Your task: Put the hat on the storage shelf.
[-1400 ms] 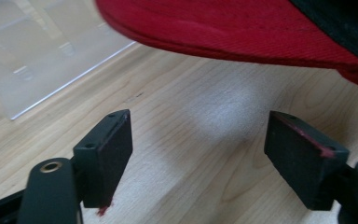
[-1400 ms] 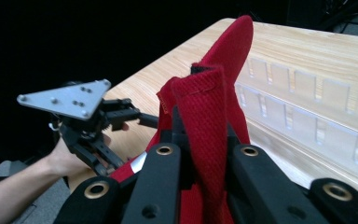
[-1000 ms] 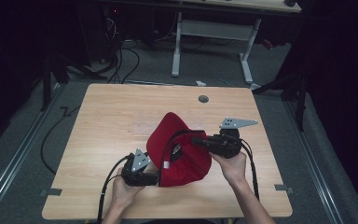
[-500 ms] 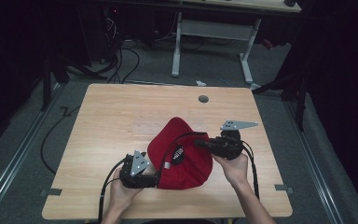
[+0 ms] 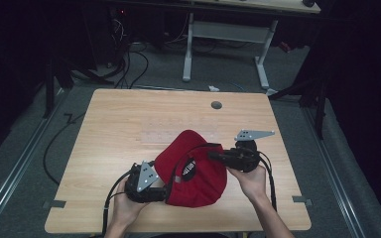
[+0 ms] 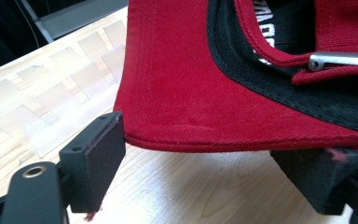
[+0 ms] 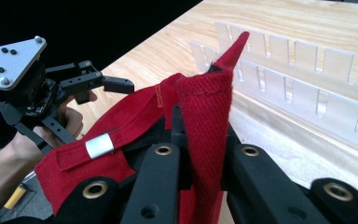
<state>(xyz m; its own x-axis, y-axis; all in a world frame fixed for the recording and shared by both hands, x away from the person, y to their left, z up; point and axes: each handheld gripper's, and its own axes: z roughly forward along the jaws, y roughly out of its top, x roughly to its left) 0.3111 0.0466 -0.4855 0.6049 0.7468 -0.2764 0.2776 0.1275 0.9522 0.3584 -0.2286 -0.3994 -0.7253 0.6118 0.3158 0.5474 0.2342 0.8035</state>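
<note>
Red fabric dominated the near centre of the wooden table [image 5: 129, 124] in the high view: a red cap [image 5: 196, 171] lay upside down between the two grippers, its black lining and a printed label facing up. The left gripper [image 5: 164, 191] met the cap at its near-left edge, held by the left hand [image 5: 126, 208]. The right gripper [image 5: 216, 155] reached in from the right over the cap's rear opening, held by the right hand [image 5: 250, 181], with its grey plate [image 5: 253, 134] above. A clear slotted rack [image 5: 168, 131] lay flat on the table just beyond the cap.

From the left gripper view, the jaws stood spread wide, one at each lower corner of the frame. The cap's brim [image 6: 191, 93] hung above and between them, close to the jaws; contact could not be confirmed. A metal buckle [image 6: 340, 59] on the strap showed at upper right. The clear rack [image 6: 51, 93] lay on the table to the left of the brim.

From the right gripper view, the jaws were pressed together on a fold of the cap's red fabric [image 7: 209, 126], which stood upright between them. A strap with a white tab [image 7: 98, 145] trailed to the left. The left gripper [image 7: 126, 86] showed farther off, its jaws apart, beside the cap's edge. The clear rack [image 7: 307, 79] ran along the table to the right.
</note>
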